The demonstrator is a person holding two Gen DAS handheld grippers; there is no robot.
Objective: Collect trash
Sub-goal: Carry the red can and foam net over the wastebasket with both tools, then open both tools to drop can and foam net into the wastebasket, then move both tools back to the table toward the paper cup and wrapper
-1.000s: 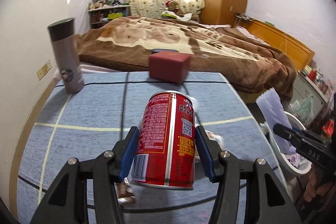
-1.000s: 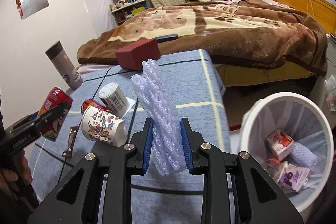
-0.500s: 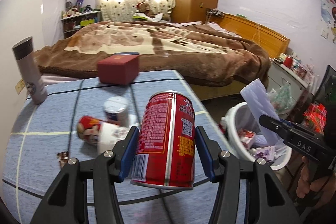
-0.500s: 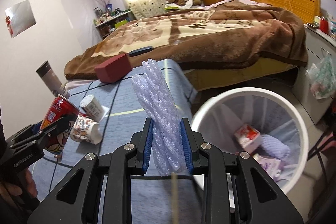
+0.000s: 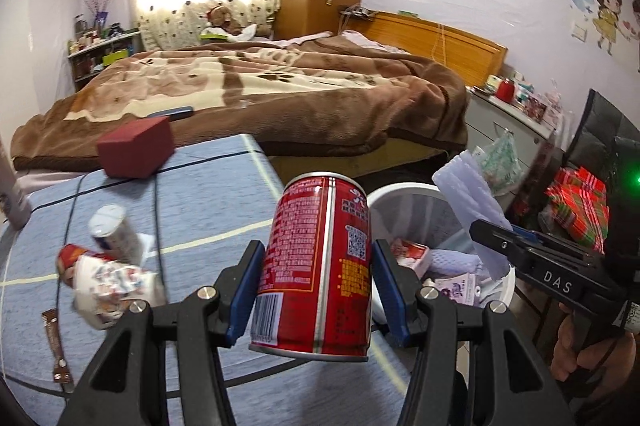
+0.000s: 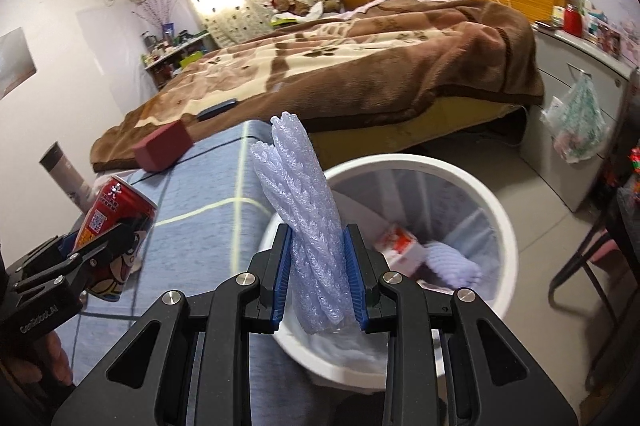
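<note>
A: Where does the bin [image 6: 494, 210] lie from each hand-held gripper?

B: The right hand-held gripper [image 6: 319, 268] is clamped on the foam net [image 6: 304, 218], which stands upright, long axis up, at the bin's near rim with the opening just ahead. The left hand-held gripper [image 5: 316, 292] grips the can [image 5: 318, 262] upright above the counter [image 5: 208, 194]; the bin [image 5: 404, 192] lies ahead and to its right.

A: So the right is nearer?

B: Yes, I'd release the net first.

A: What changed?

B: A second ago both views faced the counter; now both have swung toward the bin. Cups [image 5: 116, 272] remain on the counter, though blur makes their count uncertain.
</note>
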